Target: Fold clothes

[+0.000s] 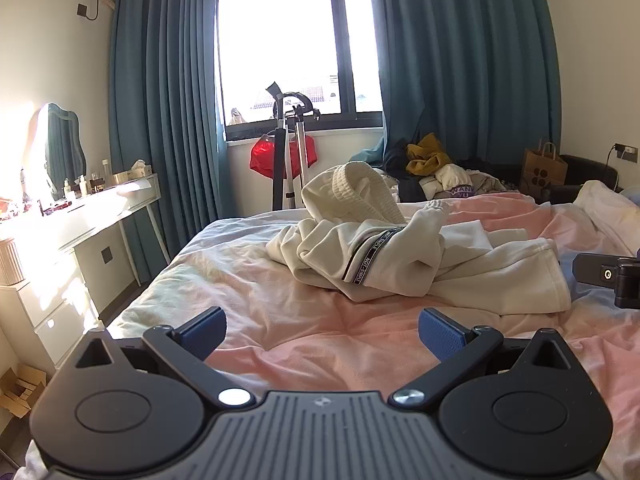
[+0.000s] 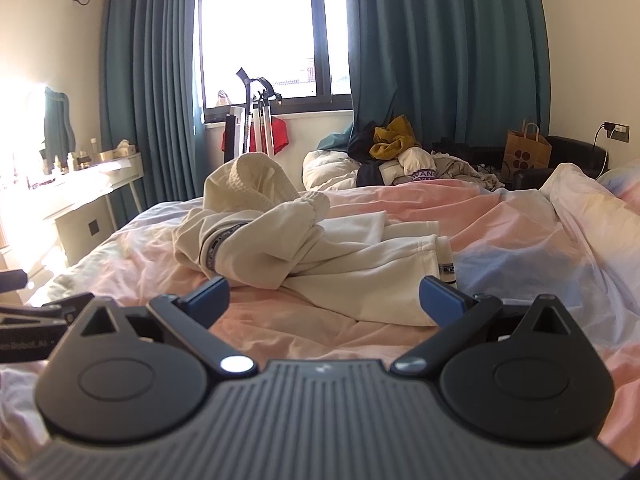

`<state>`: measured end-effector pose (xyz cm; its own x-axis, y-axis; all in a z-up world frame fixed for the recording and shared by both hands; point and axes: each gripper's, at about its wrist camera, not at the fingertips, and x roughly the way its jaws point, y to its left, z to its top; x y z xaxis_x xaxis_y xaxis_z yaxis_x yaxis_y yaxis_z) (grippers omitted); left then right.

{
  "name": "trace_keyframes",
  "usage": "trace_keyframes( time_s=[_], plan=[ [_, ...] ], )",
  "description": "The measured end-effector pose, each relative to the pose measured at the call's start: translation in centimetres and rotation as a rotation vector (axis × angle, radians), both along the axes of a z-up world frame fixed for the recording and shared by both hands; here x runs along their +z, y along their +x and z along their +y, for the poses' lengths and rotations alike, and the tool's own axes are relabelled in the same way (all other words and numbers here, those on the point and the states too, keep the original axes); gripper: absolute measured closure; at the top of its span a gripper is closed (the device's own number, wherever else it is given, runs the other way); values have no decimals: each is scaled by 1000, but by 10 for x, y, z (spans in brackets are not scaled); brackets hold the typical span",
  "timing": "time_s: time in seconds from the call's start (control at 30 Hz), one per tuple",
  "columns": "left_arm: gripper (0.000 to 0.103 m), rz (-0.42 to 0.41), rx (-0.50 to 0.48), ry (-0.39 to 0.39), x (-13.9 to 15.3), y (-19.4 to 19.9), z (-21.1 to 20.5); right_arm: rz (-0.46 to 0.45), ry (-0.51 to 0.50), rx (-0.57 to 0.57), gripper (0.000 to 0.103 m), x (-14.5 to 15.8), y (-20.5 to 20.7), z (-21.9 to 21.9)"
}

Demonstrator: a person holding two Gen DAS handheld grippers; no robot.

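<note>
A crumpled cream sweatshirt (image 1: 384, 256) with a black lettered band lies in a heap on the pink bed sheet (image 1: 304, 344); it also shows in the right wrist view (image 2: 304, 248). My left gripper (image 1: 322, 334) is open and empty, low over the sheet, short of the heap. My right gripper (image 2: 324, 300) is open and empty, its blue fingertips (image 2: 440, 300) just before the garment's near hem. Part of the right gripper (image 1: 608, 280) shows at the right edge of the left wrist view.
A pile of other clothes (image 1: 432, 168) lies at the bed's far end. A white dressing table (image 1: 92, 212) with a mirror stands left. A metal stand (image 1: 292, 152) and a brown paper bag (image 1: 544, 168) are by the curtained window.
</note>
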<state>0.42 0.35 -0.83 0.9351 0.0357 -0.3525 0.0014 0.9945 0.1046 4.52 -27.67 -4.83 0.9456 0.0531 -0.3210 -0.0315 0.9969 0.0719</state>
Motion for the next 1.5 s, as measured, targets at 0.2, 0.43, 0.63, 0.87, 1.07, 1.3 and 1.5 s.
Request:
trace_keyframes(
  time_s=[0.2, 0.43, 0.63, 0.87, 1.07, 1.3, 1.5],
  plan=[
    [0, -5, -13, -4, 0, -2, -1, 0, 3, -6, 0, 0, -1, -1],
    [0, -11, 8, 30, -2, -2, -4, 6, 11, -8, 0, 0, 0, -2],
    [0, -38, 31, 30, 0, -4, -2, 0, -12, -18, 0, 0, 0, 0],
    [0, -4, -14, 22, -4, -2, -5, -20, -31, -12, 0, 1, -3, 3],
    [1, 20, -68, 30, -3, 10, -14, -11, -27, -23, 0, 3, -5, 1],
    [2, 47, -125, 63, -2, 63, -44, 31, 52, -41, 0, 1, 3, -14],
    [3, 95, -145, 109, -17, 135, -81, 84, 83, -84, 0, -11, 21, -30]
  ],
)
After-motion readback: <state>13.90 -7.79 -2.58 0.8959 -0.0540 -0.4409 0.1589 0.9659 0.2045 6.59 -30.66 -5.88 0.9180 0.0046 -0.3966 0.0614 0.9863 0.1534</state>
